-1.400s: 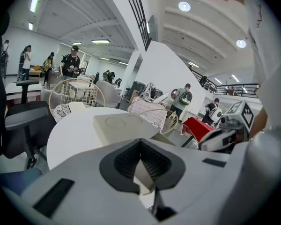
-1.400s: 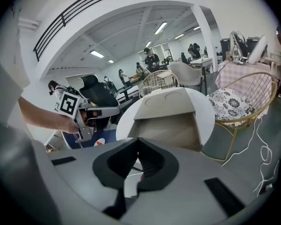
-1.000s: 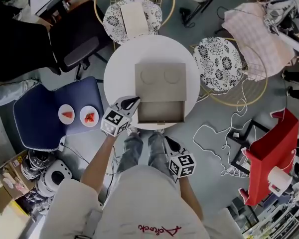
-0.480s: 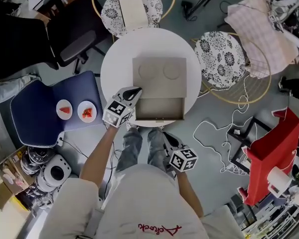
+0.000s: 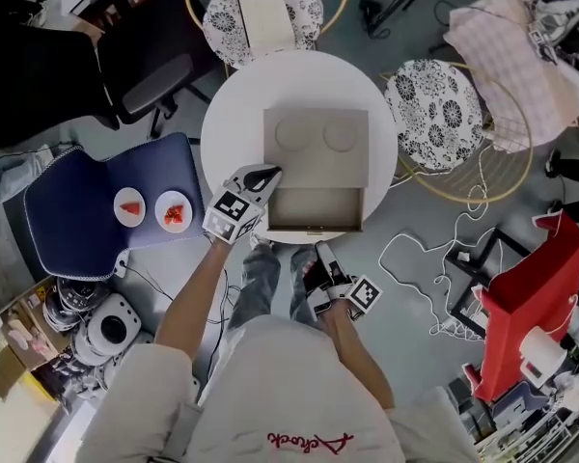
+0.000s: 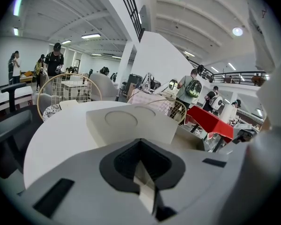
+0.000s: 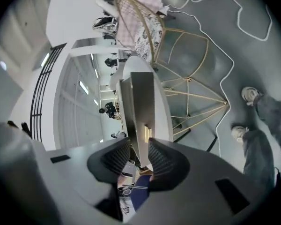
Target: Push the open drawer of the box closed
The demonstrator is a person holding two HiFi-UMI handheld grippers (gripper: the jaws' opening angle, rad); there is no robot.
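Right gripper (image 5: 321, 255) had swung up toward the edge of the round white table (image 5: 234, 114), jaws apart. Left gripper (image 5: 264, 175), jaws together, sat at the left corner of the open drawer (image 5: 314, 207) of the box (image 5: 316, 148), above the grey floor (image 5: 415, 374).

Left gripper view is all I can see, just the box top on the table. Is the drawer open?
Observer: Yes. The head view shows the drawer pulled out of the box toward the person, and it looks empty.
Operator: Where are the right tongs?
Observer: The right tongs are nearer the person than the drawer's front, not touching it.
Operator: Open or shut?
Observer: Open. The right gripper view shows the jaws apart with nothing held, and the box lined up beyond the gap.
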